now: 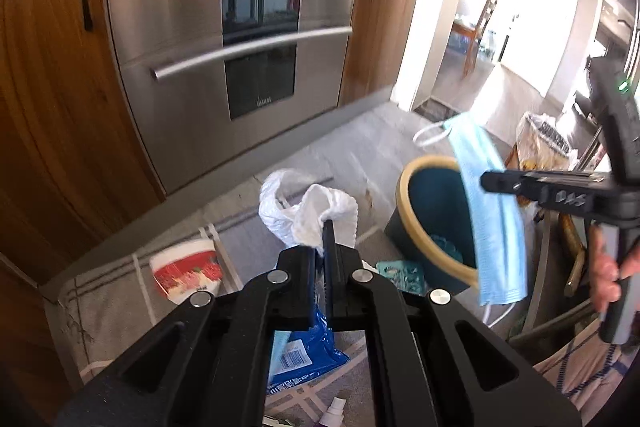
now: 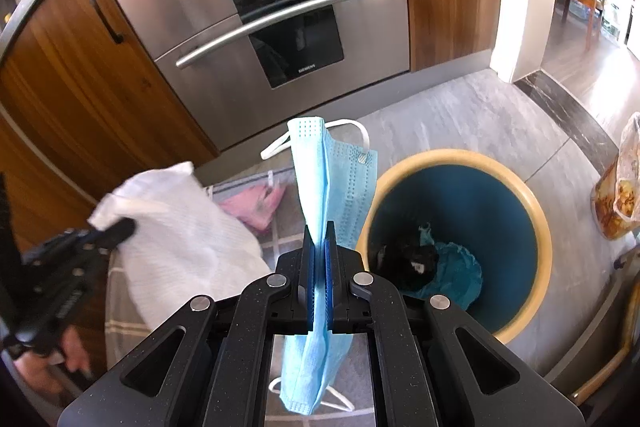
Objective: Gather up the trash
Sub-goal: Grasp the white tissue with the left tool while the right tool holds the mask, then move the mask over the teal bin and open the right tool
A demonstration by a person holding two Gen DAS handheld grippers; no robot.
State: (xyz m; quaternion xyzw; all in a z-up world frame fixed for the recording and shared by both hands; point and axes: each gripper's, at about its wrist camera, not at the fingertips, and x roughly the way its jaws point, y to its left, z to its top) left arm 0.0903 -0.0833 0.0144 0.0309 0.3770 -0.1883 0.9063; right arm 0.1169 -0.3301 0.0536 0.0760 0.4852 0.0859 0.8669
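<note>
Blue face mask [image 2: 320,195] hung pinched in our right gripper [image 2: 319,239] beside the bin [image 2: 532,211], ready to drop in. Our left gripper [image 1: 320,239] squeezed a white tissue [image 1: 308,215], next to go.

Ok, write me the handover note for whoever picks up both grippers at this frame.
Left gripper: jaws shut on the white tissue, held in the air left of the bin.
Right gripper: jaws shut on the blue face mask, held beside the bin's rim.
Bin: already holds dark and teal scraps.
Left to do: drop both items in, then collect the red-and-white cup, blue packet and pink wrapper from the floor.
</note>
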